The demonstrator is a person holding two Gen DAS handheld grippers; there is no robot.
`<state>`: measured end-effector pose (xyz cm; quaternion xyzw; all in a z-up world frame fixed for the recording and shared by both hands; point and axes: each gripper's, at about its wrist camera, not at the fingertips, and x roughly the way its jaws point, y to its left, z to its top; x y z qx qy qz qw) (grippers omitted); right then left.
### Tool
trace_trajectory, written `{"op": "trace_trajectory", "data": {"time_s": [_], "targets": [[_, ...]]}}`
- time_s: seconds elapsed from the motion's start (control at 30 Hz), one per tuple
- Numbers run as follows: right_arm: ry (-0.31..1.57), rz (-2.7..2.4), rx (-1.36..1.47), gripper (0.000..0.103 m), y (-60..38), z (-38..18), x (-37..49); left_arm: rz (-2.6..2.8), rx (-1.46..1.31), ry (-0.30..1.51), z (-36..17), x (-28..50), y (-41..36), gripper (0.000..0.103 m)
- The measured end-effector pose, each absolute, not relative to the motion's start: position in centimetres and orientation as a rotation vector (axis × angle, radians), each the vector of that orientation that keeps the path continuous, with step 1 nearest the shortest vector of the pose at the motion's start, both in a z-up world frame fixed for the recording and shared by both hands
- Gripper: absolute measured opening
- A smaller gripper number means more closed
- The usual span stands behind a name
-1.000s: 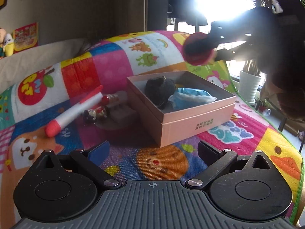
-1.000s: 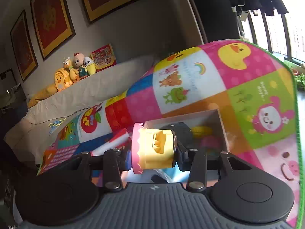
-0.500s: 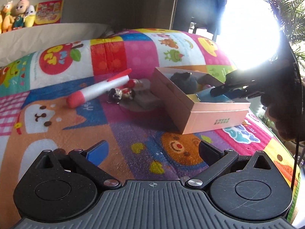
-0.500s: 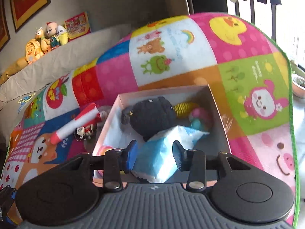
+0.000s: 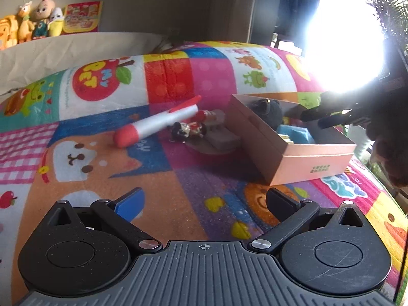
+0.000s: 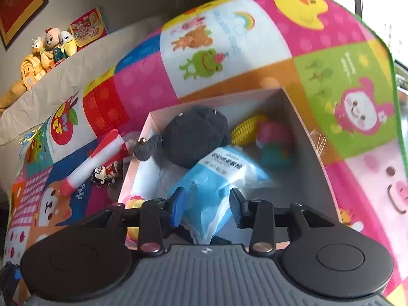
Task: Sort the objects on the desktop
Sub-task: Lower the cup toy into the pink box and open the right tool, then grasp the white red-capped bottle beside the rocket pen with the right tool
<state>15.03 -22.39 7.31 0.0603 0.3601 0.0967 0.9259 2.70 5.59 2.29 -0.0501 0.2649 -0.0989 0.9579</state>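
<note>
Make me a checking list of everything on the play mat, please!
Surface: colourful animal play mat, lying flat.
Job's things: pink box on the mat, open. Inside: black plush, blue packet, yellow corn toy, pink-and-teal toy, yellow-pink toy in the near corner. Outside, left of the box: red-and-white rocket, small figurine, both lying on the mat.
Clutter: a dark flat object beside the figurine; unclear what.
Grippers: left gripper open, empty, over the mat. Right gripper open, empty, over the box.
Cables: nothing seen.
Surroundings: stuffed toys on a ledge, framed picture, bright window, plant.
</note>
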Motion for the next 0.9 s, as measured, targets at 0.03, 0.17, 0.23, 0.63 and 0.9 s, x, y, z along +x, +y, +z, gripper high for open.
{"op": "trace_trajectory", "data": {"time_s": [0.03,0.17,0.23,0.63,0.9], "targets": [[0.709,0.203,0.096,0.046,-22.0,8.1,14.8,-0.187,-0.107,0.532,2.2,3.1,5.8,0.103],[0.669,0.294,0.022,0.046,-18.7,10.5,15.4,-0.136,-0.140,0.541,1.7,4.7,6.8,0.103],[0.677,0.357,0.000,0.046,-16.2,11.1,16.5,-0.137,-0.165,0.561,1.3,5.0,7.2,0.103],[0.797,0.291,-0.299,0.041,-2.4,6.0,27.7,-0.162,-0.283,0.568,0.7,5.1,8.6,0.103],[0.916,0.336,-0.324,0.023,-1.1,4.2,28.7,-0.176,-0.289,0.556,0.8,4.8,8.7,0.103]]}}
